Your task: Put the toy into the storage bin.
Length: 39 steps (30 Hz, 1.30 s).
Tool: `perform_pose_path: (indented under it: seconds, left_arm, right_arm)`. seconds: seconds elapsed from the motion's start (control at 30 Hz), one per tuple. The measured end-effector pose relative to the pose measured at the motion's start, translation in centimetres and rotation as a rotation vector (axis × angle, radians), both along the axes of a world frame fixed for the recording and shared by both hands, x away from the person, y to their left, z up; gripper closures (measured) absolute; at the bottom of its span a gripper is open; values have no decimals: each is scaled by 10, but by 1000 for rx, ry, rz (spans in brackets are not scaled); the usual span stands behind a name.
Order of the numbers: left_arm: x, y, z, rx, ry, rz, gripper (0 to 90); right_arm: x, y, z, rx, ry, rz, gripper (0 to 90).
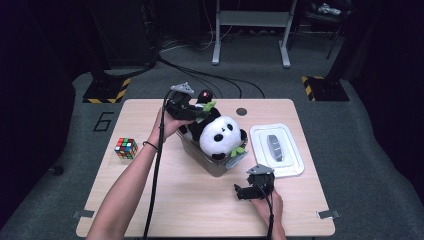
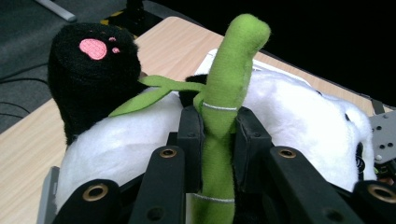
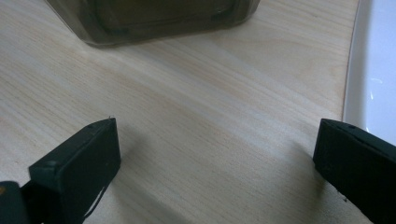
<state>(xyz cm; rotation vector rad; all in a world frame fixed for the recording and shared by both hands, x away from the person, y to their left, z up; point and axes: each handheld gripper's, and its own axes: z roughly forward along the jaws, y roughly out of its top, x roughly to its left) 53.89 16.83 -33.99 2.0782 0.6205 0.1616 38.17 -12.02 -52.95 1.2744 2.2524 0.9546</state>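
Observation:
A plush panda lies in a clear plastic box at the middle of the table. Its black foot with a pink paw print points away in the left gripper view. My left gripper is at the panda's far side, shut on the green plush bamboo stalk that sticks up between its jaws. My right gripper rests low over the bare table in front of the box, open, with nothing between its fingers. The box's lower edge shows beyond them.
A white lid lies flat to the right of the box; its edge is close to my right gripper. A colour cube sits at the table's left. A dark round hole marks the far tabletop.

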Motion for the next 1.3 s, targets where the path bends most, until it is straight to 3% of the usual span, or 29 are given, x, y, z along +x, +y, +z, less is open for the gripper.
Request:
perform_pose_path:
  seconds: [0.23,0.37,0.57,0.73,0.8,0.97,1.13,1.3]
  left_arm:
    - [4,1,-7,6,39,10,752]
    - [7,0,-10,34,53,18,749]
    - [8,0,-12,24,73,25,723]
    - [5,3,-5,-8,75,42,570]
    - [3,4,0,-23,73,67,434]
    - [-1,0,9,-27,72,99,193]
    - [-1,-12,6,-11,83,109,88]
    - [1,-27,-3,45,102,117,56]
  right_arm:
    - [0,0,0,-1,-2,0,0]
    - [0,0,0,-1,-2,-1,0]
    - [0,0,0,-2,-2,-1,0]
    - [0,0,0,-2,-3,-1,0]
    - [0,0,0,-2,-3,-1,0]
    - [0,0,0,-2,-3,-1,0]
    - [0,0,0,-2,-3,-1,0]
    - [0,0,0,-2,-2,0,0]
